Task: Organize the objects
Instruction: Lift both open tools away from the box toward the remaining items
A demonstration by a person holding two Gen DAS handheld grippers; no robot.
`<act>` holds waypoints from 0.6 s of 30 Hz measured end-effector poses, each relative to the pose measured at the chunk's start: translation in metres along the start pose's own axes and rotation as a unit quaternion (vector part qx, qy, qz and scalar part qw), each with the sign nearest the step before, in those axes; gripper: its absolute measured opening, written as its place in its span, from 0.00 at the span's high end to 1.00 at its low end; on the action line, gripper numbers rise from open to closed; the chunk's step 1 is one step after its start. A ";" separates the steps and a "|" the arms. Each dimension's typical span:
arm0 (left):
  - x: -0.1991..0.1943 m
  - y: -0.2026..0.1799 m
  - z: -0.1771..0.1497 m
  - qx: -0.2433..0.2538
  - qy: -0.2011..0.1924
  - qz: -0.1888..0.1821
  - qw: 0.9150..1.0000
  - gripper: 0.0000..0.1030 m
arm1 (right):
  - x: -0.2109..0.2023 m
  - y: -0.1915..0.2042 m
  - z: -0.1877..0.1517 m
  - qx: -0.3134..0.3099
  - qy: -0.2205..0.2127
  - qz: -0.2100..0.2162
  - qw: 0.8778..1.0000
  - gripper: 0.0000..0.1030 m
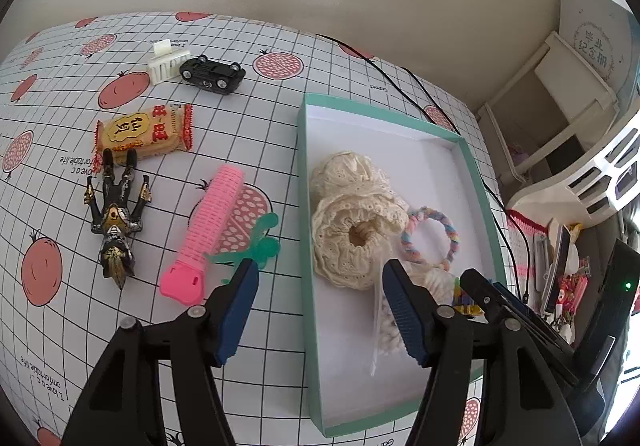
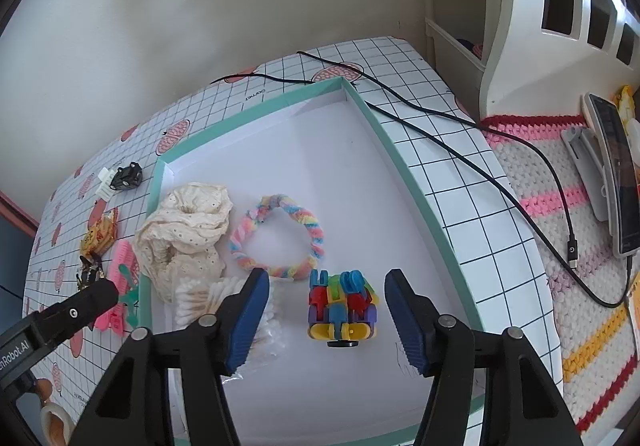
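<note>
The left gripper point(image 1: 318, 274) is held spread wide and empty above the near wall of the shallow mint-green cardboard box point(image 1: 304, 182). The right gripper point(image 2: 324, 286) is likewise released, straddling the multicoloured plastic block toy point(image 2: 342, 306) lying inside the box without touching it. A cream lace scrunchie point(image 2: 188, 230) and a pastel braided hair ring point(image 2: 280, 238) are seen in the box. A pink ribbed hair roller point(image 1: 208, 230) is noted outside on the grid-patterned tablecloth point(image 1: 60, 174).
</note>
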State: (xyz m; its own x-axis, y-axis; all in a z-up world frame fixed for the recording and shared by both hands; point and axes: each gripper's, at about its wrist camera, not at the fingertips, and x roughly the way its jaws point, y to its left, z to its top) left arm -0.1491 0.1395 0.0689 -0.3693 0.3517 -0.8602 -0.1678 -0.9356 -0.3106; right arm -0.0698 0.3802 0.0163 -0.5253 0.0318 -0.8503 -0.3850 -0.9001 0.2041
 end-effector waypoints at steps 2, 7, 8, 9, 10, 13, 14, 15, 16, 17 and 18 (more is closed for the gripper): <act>-0.001 0.005 0.001 -0.008 -0.009 0.011 1.000 0.25 | 0.000 0.000 0.000 -0.001 0.000 0.002 1.000 0.31; -0.007 0.018 0.004 -0.029 -0.041 0.041 0.998 0.11 | 0.001 0.000 -0.001 0.000 0.000 0.011 1.000 0.19; -0.008 0.020 0.004 -0.032 -0.046 0.046 0.997 0.09 | 0.001 0.001 -0.001 0.000 -0.001 0.011 1.000 0.14; -0.009 0.022 0.005 -0.034 -0.050 0.050 0.997 0.07 | 0.000 0.001 -0.001 0.000 -0.002 0.011 1.000 0.11; -0.010 0.024 0.005 -0.037 -0.054 0.054 0.996 0.06 | 0.000 0.001 -0.001 0.000 -0.002 0.013 1.000 0.11; -0.011 0.028 0.006 -0.043 -0.059 0.066 0.995 0.06 | 0.000 0.002 -0.001 -0.002 -0.003 0.011 1.000 0.07; -0.011 0.029 0.005 -0.044 -0.060 0.069 0.995 0.06 | 0.000 0.003 -0.001 -0.003 -0.005 0.010 1.000 0.01; -0.011 0.030 0.006 -0.044 -0.061 0.073 0.995 0.06 | 0.000 0.002 -0.001 -0.003 -0.007 0.010 1.000 0.00; -0.010 0.031 0.005 -0.045 -0.061 0.075 0.994 0.06 | -0.001 0.002 -0.001 -0.004 -0.009 0.009 1.000 0.00; -0.010 0.032 0.006 -0.046 -0.062 0.076 0.994 0.06 | -0.001 0.002 -0.001 -0.004 -0.012 0.009 1.000 0.00; -0.010 0.033 0.006 -0.046 -0.061 0.076 0.994 0.06 | -0.002 0.002 -0.001 -0.005 -0.014 0.010 1.000 0.00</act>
State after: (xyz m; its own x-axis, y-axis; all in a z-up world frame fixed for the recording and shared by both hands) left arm -0.1562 0.1054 0.0698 -0.4930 0.2016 -0.8463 -0.0197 -0.9751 -0.2208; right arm -0.0687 0.3777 0.0179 -0.5537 0.0255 -0.8323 -0.3669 -0.9047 0.2164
